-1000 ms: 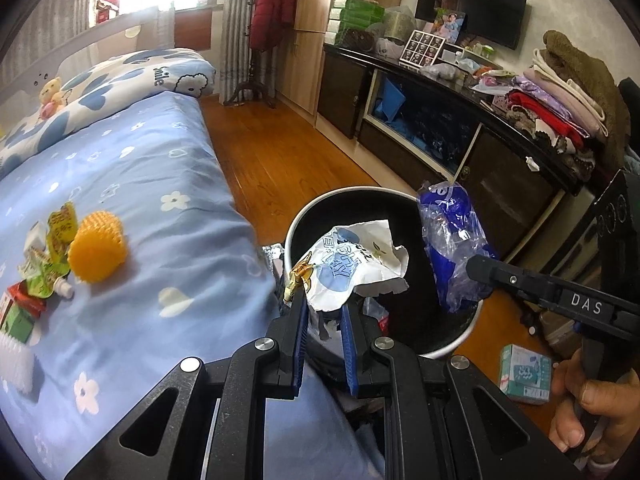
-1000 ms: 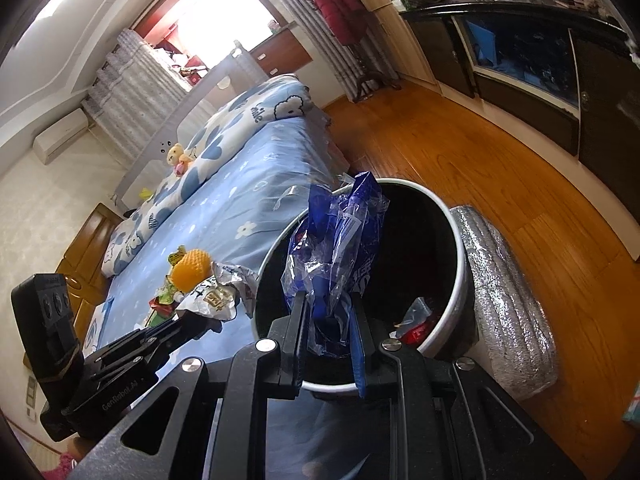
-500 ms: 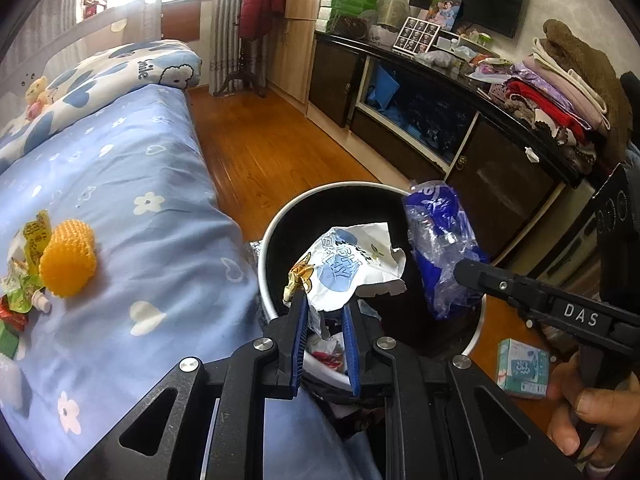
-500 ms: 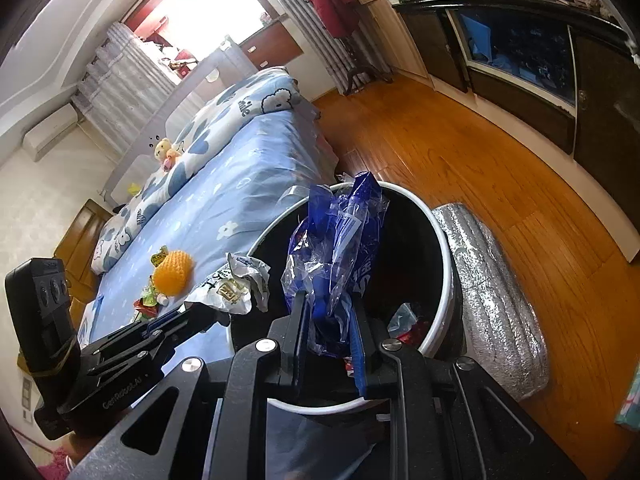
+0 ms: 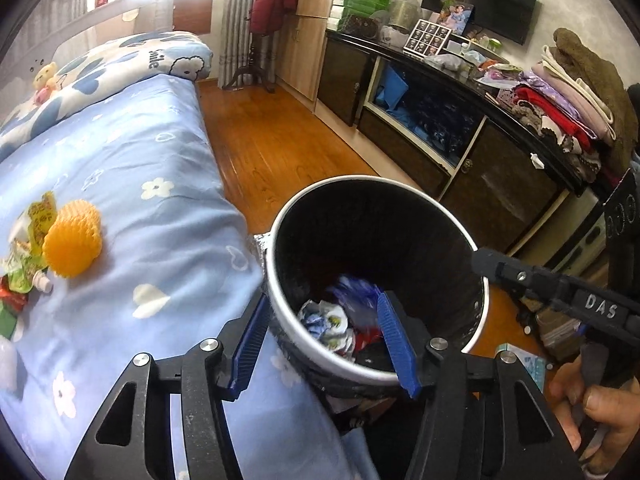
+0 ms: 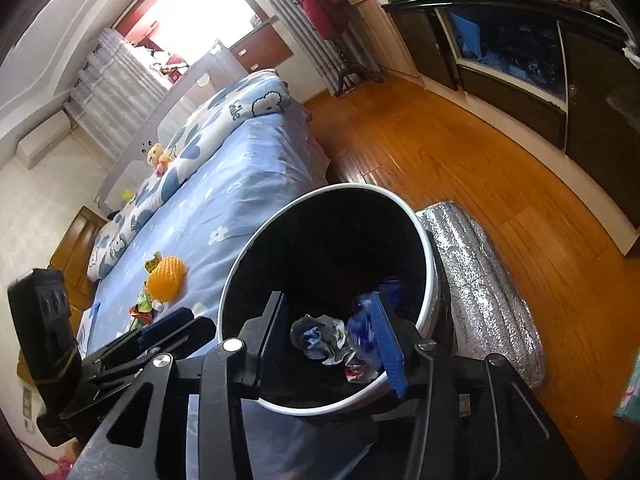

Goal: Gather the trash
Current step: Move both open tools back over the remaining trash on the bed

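1. Wooden flooring (image 5: 276, 148) is stretching between a blue flowered bed (image 5: 120, 168) and a dark cabinet run (image 5: 460, 148), with a black trash bin (image 5: 372, 184) standing against the bed's edge.
2. Only the left wrist view is showing the folded clothes (image 5: 568, 92) piled on the cabinet top and the person's right hand (image 5: 592, 408) wrapping around the right tool's handle; only the right wrist view is showing a silver quilted roll (image 6: 480, 288) lying on the floor just beside the bin.
3. Both views are showing an orange mesh ball (image 5: 72, 240) and small wrappers (image 5: 24, 272) lying on the bed, well apart from the bin.
4. Left gripper (image 5: 324, 344) is hanging with its blue-padded jaws spread wide, one pad outside the bin's rim and one inside, holding nothing.
5. Right gripper (image 6: 332, 340) is also gaping wide above the bin's mouth, empty.
6. Inside the bin, a crumpled white wrapper (image 5: 326, 320) and a blue plastic bag (image 6: 368, 320) are lying on the other trash at the bottom.
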A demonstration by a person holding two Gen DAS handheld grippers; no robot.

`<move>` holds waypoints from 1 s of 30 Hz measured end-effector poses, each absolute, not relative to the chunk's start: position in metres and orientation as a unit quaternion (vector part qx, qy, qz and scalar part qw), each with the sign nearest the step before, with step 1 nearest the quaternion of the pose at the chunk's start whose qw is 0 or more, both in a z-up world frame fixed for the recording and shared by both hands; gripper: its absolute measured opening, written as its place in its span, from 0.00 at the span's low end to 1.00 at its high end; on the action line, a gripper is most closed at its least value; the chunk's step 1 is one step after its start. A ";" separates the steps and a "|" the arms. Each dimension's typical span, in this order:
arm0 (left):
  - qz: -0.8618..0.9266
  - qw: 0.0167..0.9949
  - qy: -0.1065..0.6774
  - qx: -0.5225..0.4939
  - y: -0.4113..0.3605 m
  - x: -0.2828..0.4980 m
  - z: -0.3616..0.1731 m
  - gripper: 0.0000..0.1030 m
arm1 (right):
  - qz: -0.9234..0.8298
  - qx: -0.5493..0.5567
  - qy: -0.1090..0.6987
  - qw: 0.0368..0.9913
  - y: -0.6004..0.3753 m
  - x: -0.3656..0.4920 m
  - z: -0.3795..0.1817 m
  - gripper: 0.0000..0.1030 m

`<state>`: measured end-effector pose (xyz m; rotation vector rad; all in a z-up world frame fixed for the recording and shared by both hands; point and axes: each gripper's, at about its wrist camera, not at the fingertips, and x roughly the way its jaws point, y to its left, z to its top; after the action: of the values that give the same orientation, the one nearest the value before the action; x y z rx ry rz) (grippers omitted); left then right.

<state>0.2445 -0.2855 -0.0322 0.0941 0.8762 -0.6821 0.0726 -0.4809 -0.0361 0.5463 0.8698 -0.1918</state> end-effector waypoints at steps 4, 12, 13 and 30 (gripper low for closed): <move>-0.312 0.852 0.418 0.035 -0.264 0.238 -0.035 0.58 | -0.089 0.259 0.408 0.871 -0.472 0.070 -0.033 0.58; -0.286 0.861 0.421 0.008 -0.217 0.224 -0.035 0.58 | -0.065 0.232 0.403 0.883 -0.436 0.073 -0.027 0.72; -0.281 0.863 0.421 0.004 -0.209 0.222 -0.034 0.58 | -0.062 0.230 0.402 0.884 -0.433 0.073 -0.026 0.72; -0.196 0.894 0.401 -0.028 -0.097 0.168 -0.035 0.61 | 0.024 0.166 0.428 0.888 -0.334 0.100 -0.033 0.74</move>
<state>0.1681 -0.0968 -0.0353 -0.0591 0.8311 -0.4072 0.1004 -0.3342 -0.0328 0.3451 0.8892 0.0506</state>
